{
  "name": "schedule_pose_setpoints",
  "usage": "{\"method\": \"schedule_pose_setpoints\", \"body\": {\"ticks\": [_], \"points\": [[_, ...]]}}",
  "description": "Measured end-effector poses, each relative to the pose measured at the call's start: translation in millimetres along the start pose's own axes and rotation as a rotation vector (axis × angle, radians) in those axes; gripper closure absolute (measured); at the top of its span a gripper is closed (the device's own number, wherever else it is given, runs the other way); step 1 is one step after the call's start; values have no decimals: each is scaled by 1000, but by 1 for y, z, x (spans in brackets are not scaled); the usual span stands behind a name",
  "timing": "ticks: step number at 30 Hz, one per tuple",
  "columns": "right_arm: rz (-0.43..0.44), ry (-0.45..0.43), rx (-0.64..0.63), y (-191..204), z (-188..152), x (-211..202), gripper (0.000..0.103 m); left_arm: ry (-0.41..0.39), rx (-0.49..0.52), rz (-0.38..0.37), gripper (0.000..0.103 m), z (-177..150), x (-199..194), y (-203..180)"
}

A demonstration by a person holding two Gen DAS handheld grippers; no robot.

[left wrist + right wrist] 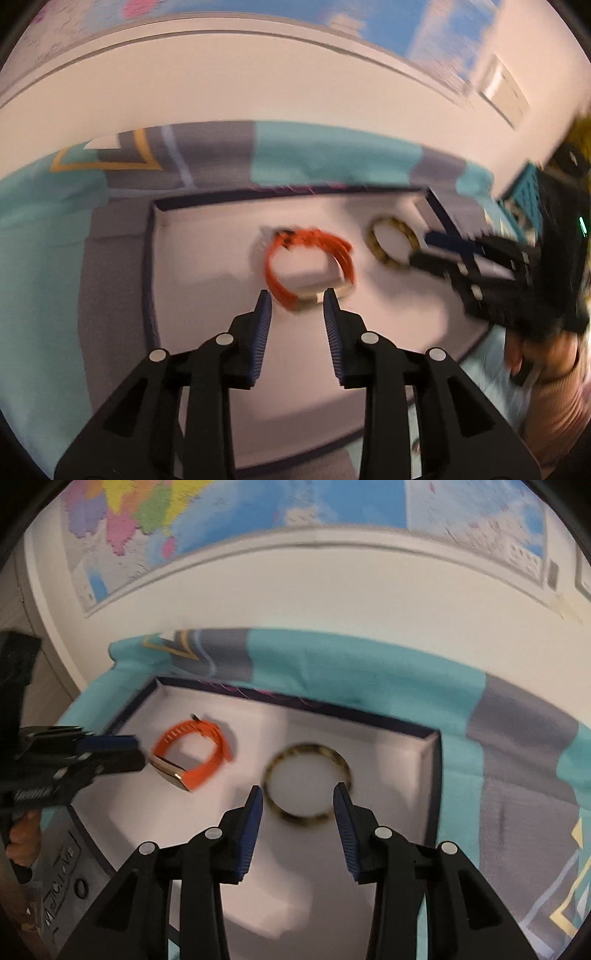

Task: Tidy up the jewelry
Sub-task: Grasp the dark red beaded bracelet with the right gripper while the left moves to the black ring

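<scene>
Placing jewelry in white box [406, 746] | L gripper [297, 306] spread, pinching nothing, orange watch [291, 258] lying just ahead | R gripper [299, 799] spread, straddling tortoise bangle [308, 786], pads not touching | watch on its edge, face toward L claw, long axis across box | bangle flat | nxt, prob: backing both out.

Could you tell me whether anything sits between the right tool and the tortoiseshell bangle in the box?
Nothing visible does. The right tool is open just short of the bangle, which lies free on the box floor, apart from the orange watch.
</scene>
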State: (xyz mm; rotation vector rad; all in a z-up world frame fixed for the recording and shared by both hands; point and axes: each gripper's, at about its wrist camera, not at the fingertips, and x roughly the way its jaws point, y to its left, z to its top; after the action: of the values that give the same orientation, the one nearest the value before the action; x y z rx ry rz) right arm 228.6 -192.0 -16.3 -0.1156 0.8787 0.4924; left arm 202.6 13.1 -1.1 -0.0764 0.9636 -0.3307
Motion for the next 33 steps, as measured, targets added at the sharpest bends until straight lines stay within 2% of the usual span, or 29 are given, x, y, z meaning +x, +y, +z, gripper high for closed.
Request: {"method": "schedule_pose_setpoints", "body": {"ticks": [3,6,15,18,22,25,28,31,33], "points": [[-6,13,-14,0,-3,3,65,37,42,34,75,-3,13,-8],[-17,29,-24,3,-3,13,65,72,17,33,75,1,27,-5],[-37,19,-1,0,2,18,65,61,-86,46,76,24,42,0],[1,-9,20,-4,-2,5,61,47,-110,44,75,23,39,1],[65,-71,-5,-3,-18,-30,58,-15,-88,30,70,10,15,0],[112,-96,-44,4,-37,-57,56,-81,-27,27,65,-6,-13,-9],[143,-85,-83,13,-60,-73,56,-130,41,31,61,-26,-37,-23],[182,-56,-102,18,-82,-85,57,-141,90,26,59,-50,-50,-32],[183,-43,-116,22,-96,-88,61,-133,114,32,59,-65,-53,-37]]}}
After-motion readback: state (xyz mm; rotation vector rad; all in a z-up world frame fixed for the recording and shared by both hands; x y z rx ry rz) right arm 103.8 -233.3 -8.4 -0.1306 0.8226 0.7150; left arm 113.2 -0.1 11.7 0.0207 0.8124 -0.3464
